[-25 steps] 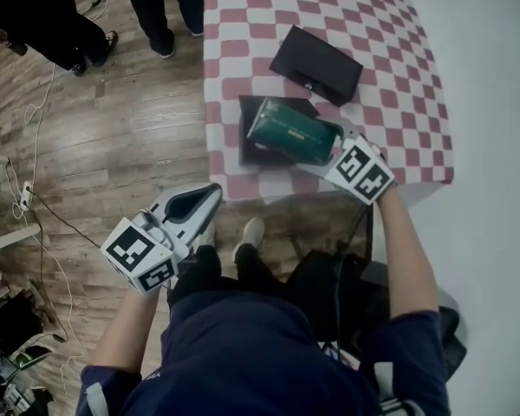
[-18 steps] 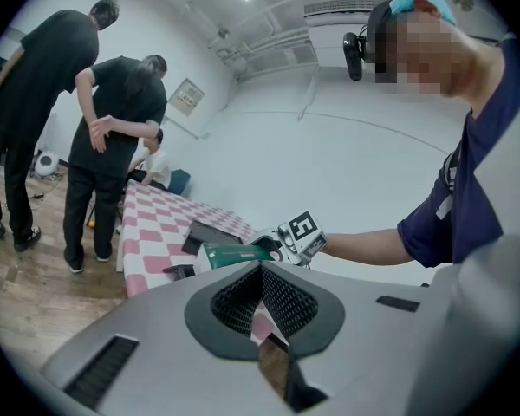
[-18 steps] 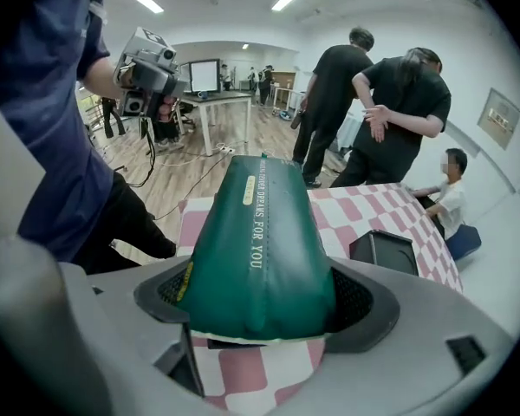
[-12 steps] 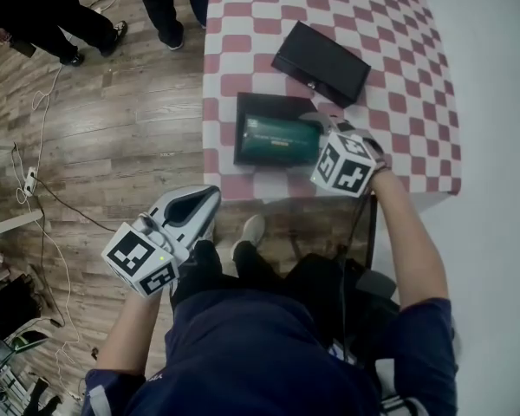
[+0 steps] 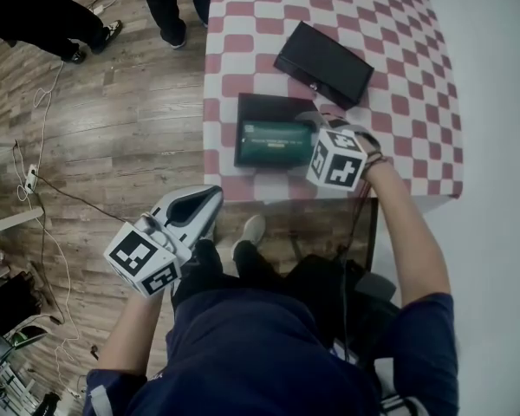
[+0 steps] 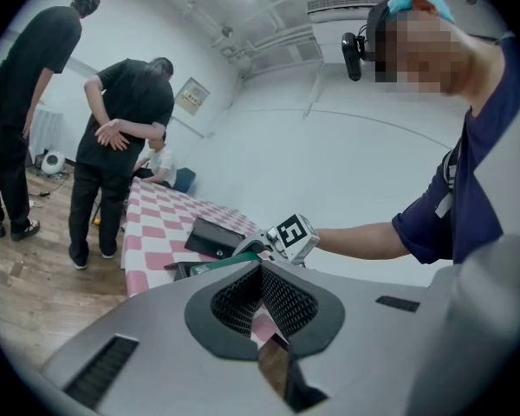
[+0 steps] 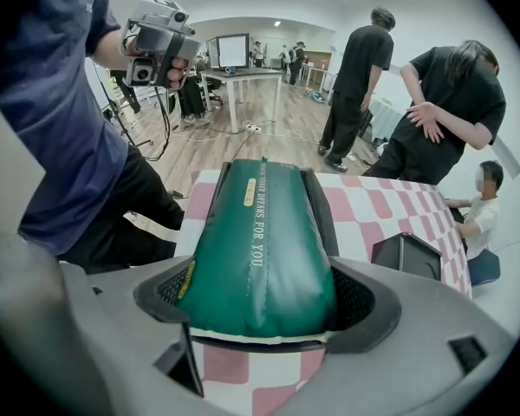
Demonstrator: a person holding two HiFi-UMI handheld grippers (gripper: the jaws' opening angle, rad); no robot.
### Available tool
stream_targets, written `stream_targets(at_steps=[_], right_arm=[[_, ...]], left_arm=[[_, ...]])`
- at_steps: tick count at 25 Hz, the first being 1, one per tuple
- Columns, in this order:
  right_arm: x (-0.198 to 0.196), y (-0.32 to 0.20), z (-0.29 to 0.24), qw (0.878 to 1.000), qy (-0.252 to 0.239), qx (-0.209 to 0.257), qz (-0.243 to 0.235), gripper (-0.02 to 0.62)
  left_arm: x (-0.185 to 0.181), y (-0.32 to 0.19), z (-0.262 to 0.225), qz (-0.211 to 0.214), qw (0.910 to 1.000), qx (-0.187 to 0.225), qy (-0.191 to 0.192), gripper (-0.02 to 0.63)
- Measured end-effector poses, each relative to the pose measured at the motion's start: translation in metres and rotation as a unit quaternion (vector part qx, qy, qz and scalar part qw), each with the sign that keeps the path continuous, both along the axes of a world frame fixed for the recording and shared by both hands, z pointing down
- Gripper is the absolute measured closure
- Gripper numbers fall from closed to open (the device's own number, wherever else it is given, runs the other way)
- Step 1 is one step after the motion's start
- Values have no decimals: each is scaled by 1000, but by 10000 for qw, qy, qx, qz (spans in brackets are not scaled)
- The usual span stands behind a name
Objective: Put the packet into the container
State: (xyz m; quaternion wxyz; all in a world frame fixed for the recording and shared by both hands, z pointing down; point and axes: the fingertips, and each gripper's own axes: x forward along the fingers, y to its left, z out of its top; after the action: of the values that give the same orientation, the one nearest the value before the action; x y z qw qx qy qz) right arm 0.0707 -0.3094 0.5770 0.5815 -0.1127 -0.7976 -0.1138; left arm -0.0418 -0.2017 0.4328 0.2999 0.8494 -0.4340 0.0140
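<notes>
Now pinches green packet [image 5: 277, 141] with right gripper [image 5: 315, 126], flat inside container [image 5: 269, 103], no longer tilted; points its long axis leftward along table [image 5: 260, 24] edge; holds left gripper [image 5: 210, 200] pressed together.

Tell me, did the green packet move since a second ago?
Yes. The green packet has gone down and left, from tilted above the black container to lying inside it, judged against the black box on the table.
</notes>
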Motion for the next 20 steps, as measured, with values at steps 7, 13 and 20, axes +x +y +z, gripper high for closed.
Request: stream_targets(at_steps=[7,13,20], right_arm=[[-3,-1,2,9999,-66,-3,118,155],[-6,-1,-5,9991,-269,50,337,153],[-4,-6,-26,9933,-769,55,863,153]], left_arm=[[2,2,6,52,10000,-56,35,581],[6,0,5,163,9998,-44,44,581],[11,-1,2,276,9996,-9,43,581]])
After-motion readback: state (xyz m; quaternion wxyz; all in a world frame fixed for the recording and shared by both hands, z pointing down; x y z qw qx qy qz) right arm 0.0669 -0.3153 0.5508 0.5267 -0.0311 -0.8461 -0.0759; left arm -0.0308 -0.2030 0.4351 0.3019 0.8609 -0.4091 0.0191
